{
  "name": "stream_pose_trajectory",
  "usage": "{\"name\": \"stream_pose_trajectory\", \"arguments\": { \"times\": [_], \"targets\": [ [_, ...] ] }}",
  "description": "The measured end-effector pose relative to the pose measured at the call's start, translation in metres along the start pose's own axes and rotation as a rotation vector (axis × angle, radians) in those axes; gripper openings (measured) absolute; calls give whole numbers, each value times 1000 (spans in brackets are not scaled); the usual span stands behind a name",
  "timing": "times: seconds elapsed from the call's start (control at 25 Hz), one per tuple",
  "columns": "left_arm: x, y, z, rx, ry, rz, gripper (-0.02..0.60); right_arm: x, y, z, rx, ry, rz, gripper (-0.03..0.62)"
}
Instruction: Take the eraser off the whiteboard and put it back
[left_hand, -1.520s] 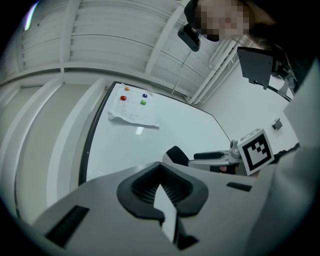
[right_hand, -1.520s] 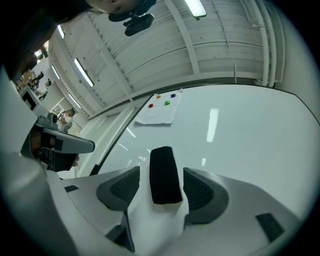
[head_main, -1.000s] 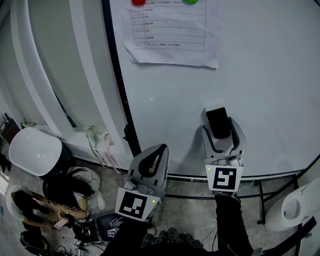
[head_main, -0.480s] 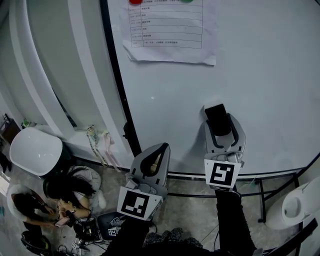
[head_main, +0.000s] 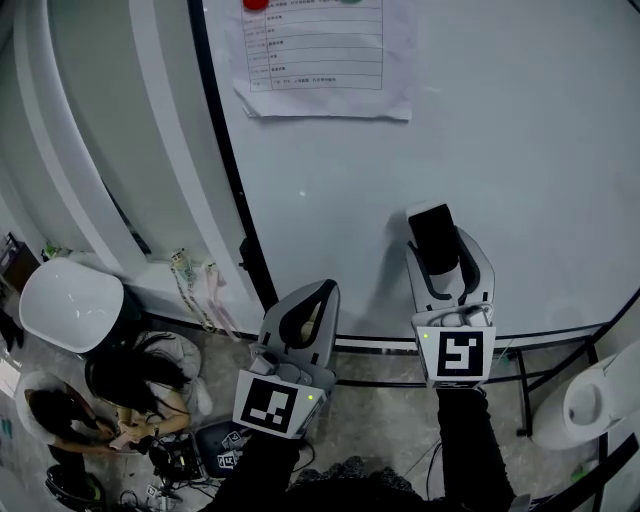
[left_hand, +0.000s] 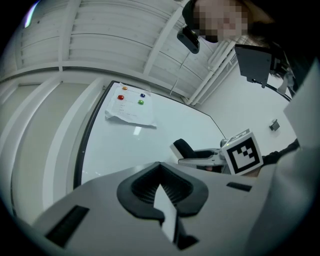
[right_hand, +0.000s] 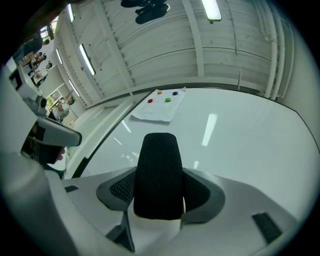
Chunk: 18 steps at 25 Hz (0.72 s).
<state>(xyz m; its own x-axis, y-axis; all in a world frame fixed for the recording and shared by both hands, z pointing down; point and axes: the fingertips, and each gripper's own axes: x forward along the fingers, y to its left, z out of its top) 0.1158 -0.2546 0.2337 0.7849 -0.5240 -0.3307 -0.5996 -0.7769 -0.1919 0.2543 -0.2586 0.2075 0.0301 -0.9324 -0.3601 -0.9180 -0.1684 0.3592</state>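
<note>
1. Eraser (right_hand: 159, 172) with a black felt face and a white body stands between the jaws of the right gripper (head_main: 437, 238). The dark pads (right_hand: 116, 189) lie against its two sides.
2. Those jaws have just been closing, and they now hold the eraser across its width, set fairly wide because the block fills the gap.
3. From the head view, the held eraser sits over the lower part of the whiteboard (head_main: 530, 150), well below the paper sheet (head_main: 320, 55). Whether it touches the board surface I cannot tell.
4. The right gripper points up along the board, with its marker cube (head_main: 461, 354) at the near end and a dark sleeve (head_main: 468, 440) behind it.
5. The left gripper (head_main: 318, 300) hangs lower and to the left, by the whiteboard's black frame (head_main: 222, 170). Its jaws are together at the tips with nothing gripped between them.
6. In the left gripper view, the right gripper and the eraser show beyond the closed jaws, apart from them.
7. The paper sheet is fixed near the board's upper left by small coloured magnets (right_hand: 167, 99): red, green, orange and blue.
8. Down on the floor at lower left, a person (head_main: 125, 385) crouches beside a white rounded object (head_main: 70, 300), well apart from both grippers.
</note>
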Motion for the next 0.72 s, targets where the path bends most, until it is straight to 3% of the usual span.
{"name": "stream_pose_trajectory", "arguments": {
  "times": [0.12, 0.36, 0.72],
  "targets": [
    [-1, -9, 5, 14, -14, -19, 2, -16, -6, 12, 37, -16, 8, 266],
    [-1, -21, 11, 15, -30, -38, 2, -50, -24, 31, -11, -49, -11, 266],
    [0, -30, 16, 12, -35, -45, 2, -93, -45, 44, 3, -40, -90, 267]
  ]
}}
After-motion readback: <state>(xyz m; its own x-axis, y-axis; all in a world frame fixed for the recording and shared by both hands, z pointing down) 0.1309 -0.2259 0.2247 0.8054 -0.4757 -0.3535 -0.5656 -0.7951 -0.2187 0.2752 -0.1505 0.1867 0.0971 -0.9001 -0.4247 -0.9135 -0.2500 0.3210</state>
